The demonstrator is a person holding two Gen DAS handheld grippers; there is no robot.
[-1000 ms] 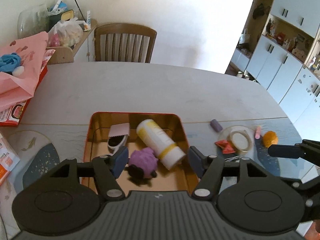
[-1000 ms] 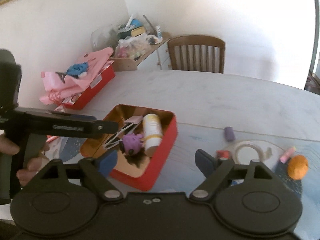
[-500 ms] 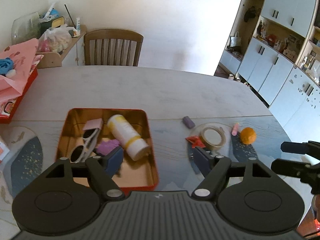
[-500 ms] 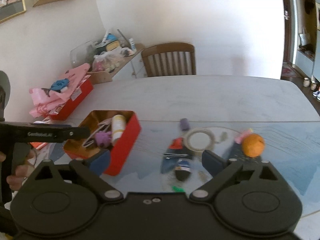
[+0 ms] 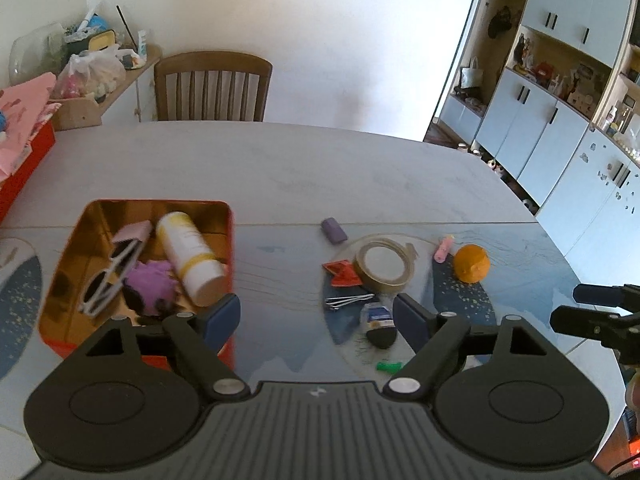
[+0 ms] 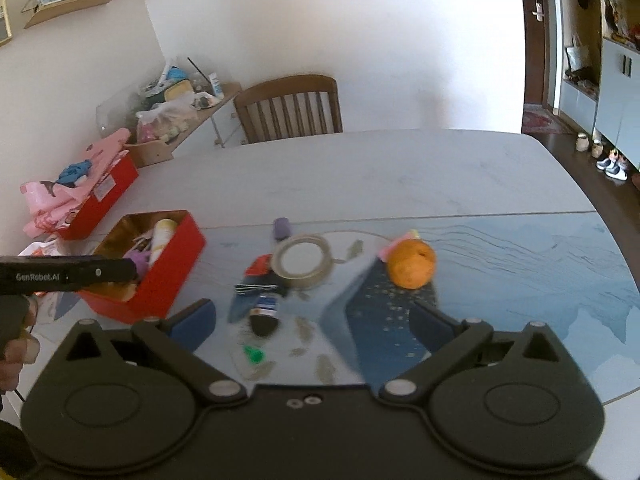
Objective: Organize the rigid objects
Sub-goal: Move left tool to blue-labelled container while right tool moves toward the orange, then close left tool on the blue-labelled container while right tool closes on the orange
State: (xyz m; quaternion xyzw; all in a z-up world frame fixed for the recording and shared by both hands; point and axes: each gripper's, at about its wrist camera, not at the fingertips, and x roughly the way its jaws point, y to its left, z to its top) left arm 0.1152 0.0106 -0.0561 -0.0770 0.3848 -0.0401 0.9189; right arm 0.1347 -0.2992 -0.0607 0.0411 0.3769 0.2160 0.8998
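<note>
Nearest the cameras, both tools have swung away from the red tin (image 5: 230,240) toward the loose clutter on the right of the counter (image 5: 280,168). The left hand-held gripper (image 5: 316,316) is released and its jaws are opening with nothing between them; a second ago it hung over the purple spiky toy (image 5: 154,286), which now lies inside the tin beside the white sunglasses (image 5: 110,276) and the white-and-yellow bottle (image 5: 188,256). The right hand-held gripper (image 6: 314,318) is also released, its jaws opening empty.

Just ahead lie a green cap (image 6: 254,354), a small dark bottle with a blue label (image 6: 264,312) and some hairpins (image 6: 256,288). Further off sit a red clip (image 5: 342,274), a tape roll (image 5: 384,264), an orange (image 6: 412,266), a pink tube (image 5: 443,249) and a purple piece (image 5: 334,230).

One drop seems finished; the next pick probably comes from this pile.
</note>
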